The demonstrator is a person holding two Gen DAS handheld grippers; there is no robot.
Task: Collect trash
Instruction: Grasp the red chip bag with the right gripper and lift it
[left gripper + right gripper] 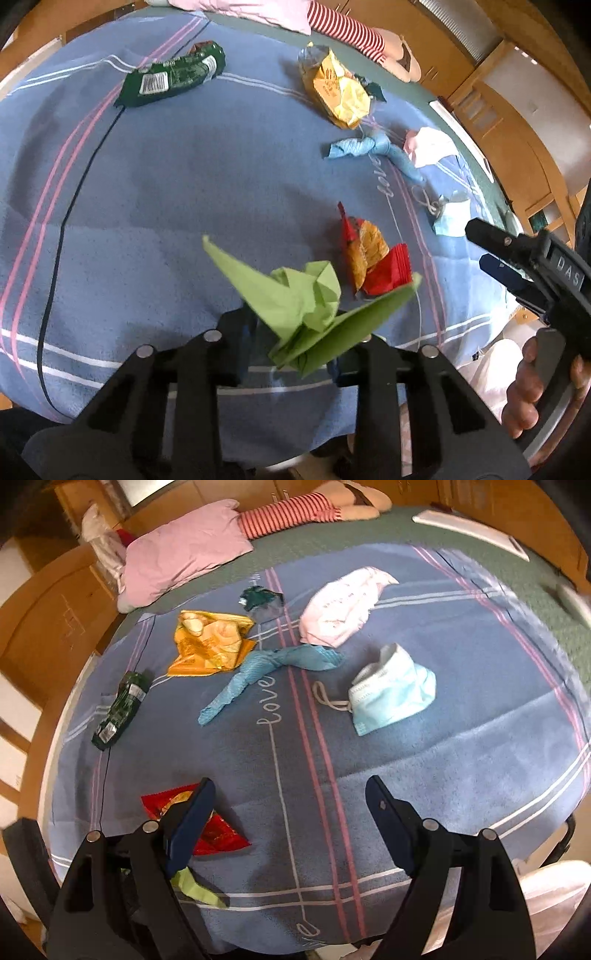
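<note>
trash lies all over the blue blanket [424, 782]. your left gripper [295, 332] is pinched tight on a crumpled green napkin [306, 299], and the napkin hangs up off the blanket. your right gripper [291, 805] has its jaws wide apart with nothing between them, and it hangs over the blanket.

let the word "love" [267, 701] sewn on the blanket be your mark, as the right camera sees it. a blue twisted wrapper [273, 664] lies just above the word, touching its top end. a blue face mask [391, 694] lies to the right of the word. a pink mask [340, 609] lies above and right of it, farther off. a yellow snack bag [207, 642] lies above and left of the word. a dark green wrapper [122, 709] lies far left of it, near the blanket edge. a red wrapper [218, 834] lies below and left of the word, partly behind your right gripper's left finger [192, 823]. a small teal wrapper [258, 598] lies far above the word.
</note>
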